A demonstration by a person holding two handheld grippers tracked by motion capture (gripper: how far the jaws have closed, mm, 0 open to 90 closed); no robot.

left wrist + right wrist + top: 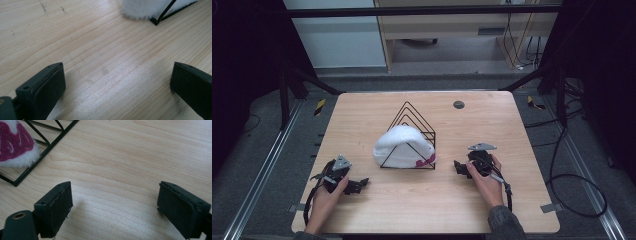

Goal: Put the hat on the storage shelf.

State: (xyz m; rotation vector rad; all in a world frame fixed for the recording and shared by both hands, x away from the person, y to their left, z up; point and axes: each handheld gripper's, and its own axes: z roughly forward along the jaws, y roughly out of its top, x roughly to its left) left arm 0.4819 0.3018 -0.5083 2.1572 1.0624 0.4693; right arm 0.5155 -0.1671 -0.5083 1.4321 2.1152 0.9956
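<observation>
Two hand-held grippers rest low on the desk, jaws wide apart and empty: the left hand-held gripper and the right hand-held gripper flank a fluffy white hat that sits in the black wire rack at mid-desk. My read is that the hat is the target, with both sides poised to approach. To do it well, close on the soft fabric alone, keep the pads clear of the wire bars, and lift up before pulling away so the rack doesn't drag. The right gripper view catches a magenta embroidered patch on the hat's furry edge, just inside the frame; the left gripper view offers only white fuzz and a rack corner.
</observation>
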